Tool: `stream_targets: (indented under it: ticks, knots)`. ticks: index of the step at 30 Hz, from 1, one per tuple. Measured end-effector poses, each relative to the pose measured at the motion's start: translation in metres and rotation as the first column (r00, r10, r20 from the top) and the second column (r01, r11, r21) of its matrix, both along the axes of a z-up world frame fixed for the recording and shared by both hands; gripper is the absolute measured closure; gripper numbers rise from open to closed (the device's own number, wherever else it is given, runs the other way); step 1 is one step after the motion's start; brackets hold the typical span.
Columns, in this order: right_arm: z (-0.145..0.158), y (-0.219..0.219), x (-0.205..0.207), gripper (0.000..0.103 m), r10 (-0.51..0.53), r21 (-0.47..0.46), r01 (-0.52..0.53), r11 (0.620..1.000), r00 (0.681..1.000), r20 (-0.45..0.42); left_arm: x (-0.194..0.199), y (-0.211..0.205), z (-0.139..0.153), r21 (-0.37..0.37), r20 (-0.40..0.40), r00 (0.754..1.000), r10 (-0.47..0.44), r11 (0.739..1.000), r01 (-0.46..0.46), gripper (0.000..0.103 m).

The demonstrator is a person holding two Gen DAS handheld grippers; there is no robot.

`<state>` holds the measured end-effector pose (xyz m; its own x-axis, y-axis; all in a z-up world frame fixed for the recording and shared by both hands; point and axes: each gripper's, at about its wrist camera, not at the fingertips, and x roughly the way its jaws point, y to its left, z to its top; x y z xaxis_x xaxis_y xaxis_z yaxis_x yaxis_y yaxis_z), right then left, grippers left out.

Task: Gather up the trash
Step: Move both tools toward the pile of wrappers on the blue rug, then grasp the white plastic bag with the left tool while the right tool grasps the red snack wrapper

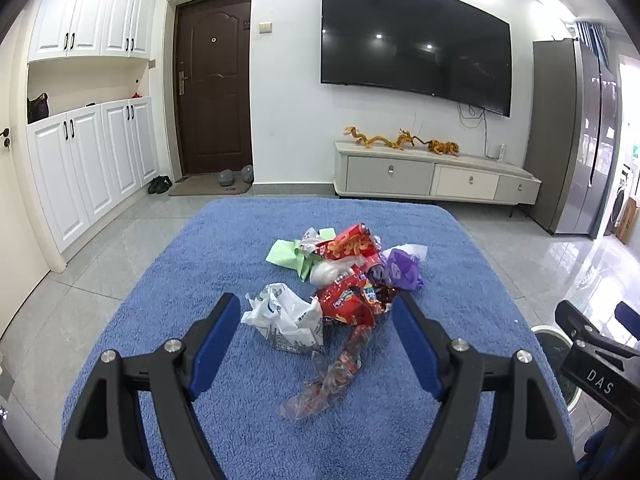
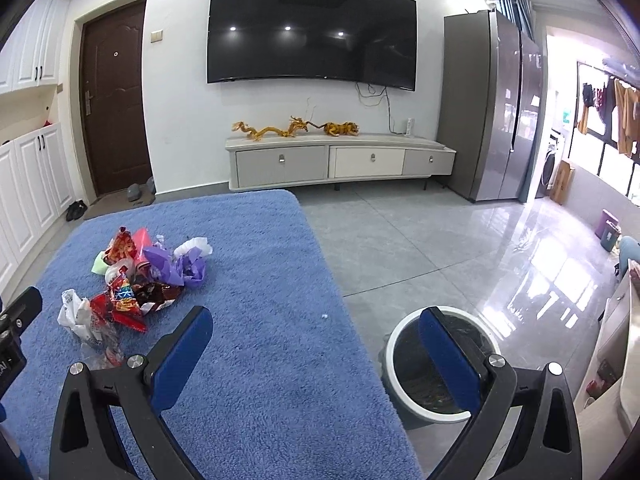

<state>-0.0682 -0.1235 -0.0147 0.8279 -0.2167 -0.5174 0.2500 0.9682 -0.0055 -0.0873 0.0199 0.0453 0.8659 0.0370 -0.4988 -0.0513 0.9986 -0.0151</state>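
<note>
A heap of trash lies on the blue fuzzy cloth (image 1: 224,248): red snack wrappers (image 1: 352,300), a white plastic bag (image 1: 284,316), green paper (image 1: 288,254), purple plastic (image 1: 400,270) and a clear crumpled wrapper (image 1: 328,376). My left gripper (image 1: 318,308) is open, its jaws on either side of the near part of the heap, holding nothing. My right gripper (image 2: 316,324) is open and empty above the cloth's right edge. A round white-rimmed bin (image 2: 440,364) with a dark liner stands on the floor just right of the cloth. The heap also shows in the right wrist view (image 2: 136,280).
A grey tiled floor (image 2: 420,240) surrounds the cloth. A low TV cabinet (image 2: 340,160) and a wall TV (image 2: 312,28) stand ahead, a fridge (image 2: 492,120) to the right, white cupboards (image 1: 88,168) and a brown door (image 1: 216,92) to the left.
</note>
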Motion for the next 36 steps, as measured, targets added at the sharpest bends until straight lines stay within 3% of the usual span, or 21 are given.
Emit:
stream_targets:
  ticks: [9,15,19,23,30,33,36]
  knots:
    - [0.003,-0.009,-0.003,0.0,-0.017,0.007,0.017,1.0,0.999,0.033,0.004,0.008,-0.002,-0.033,0.003,1.0,-0.012,0.999,0.012,0.025]
    - [0.005,-0.018,0.002,0.0,-0.024,0.047,0.022,0.999,0.999,0.048,0.015,0.02,-0.011,-0.07,-0.009,1.0,-0.019,0.997,0.018,0.019]
    - [0.004,-0.014,0.013,0.0,0.02,0.065,-0.022,0.998,0.999,0.031,0.022,0.032,-0.016,-0.087,-0.015,1.0,-0.027,0.996,0.026,0.019]
    - [-0.002,-0.001,0.033,0.0,0.139,0.114,-0.138,0.984,0.99,-0.001,0.03,0.055,-0.019,-0.105,-0.022,0.999,-0.038,0.994,0.035,0.019]
    - [-0.011,0.025,0.063,0.001,0.349,0.205,-0.338,0.918,0.937,-0.018,0.035,0.109,-0.034,-0.111,-0.059,0.992,-0.107,0.989,0.1,0.02]
    - [-0.02,0.045,0.078,0.013,0.449,0.254,-0.426,0.868,0.893,-0.035,0.039,0.122,-0.048,-0.123,-0.109,0.983,-0.148,0.983,0.134,0.02]
    - [-0.028,0.066,0.092,0.019,0.53,0.295,-0.494,0.818,0.847,-0.051,0.047,0.124,-0.056,-0.158,-0.139,0.969,-0.202,0.971,0.18,0.022]
